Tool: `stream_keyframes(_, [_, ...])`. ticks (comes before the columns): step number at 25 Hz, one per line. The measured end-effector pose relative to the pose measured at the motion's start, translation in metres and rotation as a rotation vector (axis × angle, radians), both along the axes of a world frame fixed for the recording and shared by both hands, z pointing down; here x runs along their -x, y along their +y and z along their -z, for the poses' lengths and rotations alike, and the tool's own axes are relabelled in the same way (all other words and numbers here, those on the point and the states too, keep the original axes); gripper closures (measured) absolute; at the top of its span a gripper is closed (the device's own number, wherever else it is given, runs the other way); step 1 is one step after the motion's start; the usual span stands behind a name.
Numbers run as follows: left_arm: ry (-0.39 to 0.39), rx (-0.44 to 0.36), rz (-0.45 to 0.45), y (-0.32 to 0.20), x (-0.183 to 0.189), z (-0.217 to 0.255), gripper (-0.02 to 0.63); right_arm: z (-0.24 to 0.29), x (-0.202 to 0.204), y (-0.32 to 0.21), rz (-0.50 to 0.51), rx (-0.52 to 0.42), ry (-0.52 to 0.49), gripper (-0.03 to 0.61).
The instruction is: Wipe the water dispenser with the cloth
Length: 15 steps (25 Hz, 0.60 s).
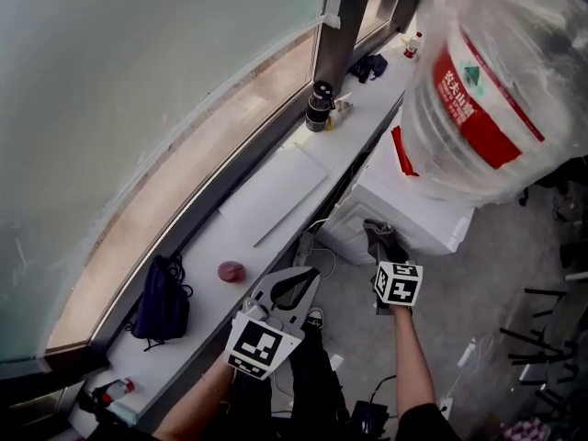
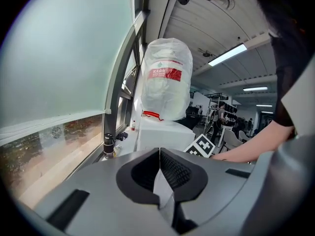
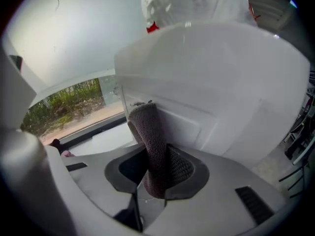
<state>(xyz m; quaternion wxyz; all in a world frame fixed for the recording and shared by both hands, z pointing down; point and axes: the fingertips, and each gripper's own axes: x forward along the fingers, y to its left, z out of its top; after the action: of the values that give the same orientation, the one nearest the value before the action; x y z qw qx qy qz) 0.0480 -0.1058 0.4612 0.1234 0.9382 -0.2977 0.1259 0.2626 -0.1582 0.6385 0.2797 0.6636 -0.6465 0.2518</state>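
Cloth (image 3: 152, 146) of dark grey-brown terry stands clamped in the right hand-held gripper (image 3: 155, 170), its tip at the near top edge of the white boxy water dispenser (image 3: 221, 82). The left hand-held gripper (image 2: 158, 177) has its jaws together, empty. Steady pressure with overlapping strokes should wipe best.

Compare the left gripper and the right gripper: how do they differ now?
The left gripper is shut on nothing; the right gripper is shut on the cloth. The right gripper is at the water dispenser; the left gripper hangs apart from it. Both point towards the dispenser.
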Motion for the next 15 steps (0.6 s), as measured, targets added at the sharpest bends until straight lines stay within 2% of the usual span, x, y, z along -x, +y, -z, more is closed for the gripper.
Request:
stream_keyframes(5, [-0.008,-0.002,0.018,-0.006,-0.004,-0.028,0.594,-0.061,-0.002,-0.007,0.018,0.063,0.035,0.472])
stream_keyframes(11, [0.008,-0.001,0.049,-0.018,-0.006,-0.066,0.594,-0.138,0.006,-0.014,0.114,0.162,0.118,0.472])
stream_keyframes(15, [-0.001,0.004,0.055,-0.023,-0.009,-0.095,0.594,-0.183,0.005,-0.014,0.112,0.206,0.115,0.472])
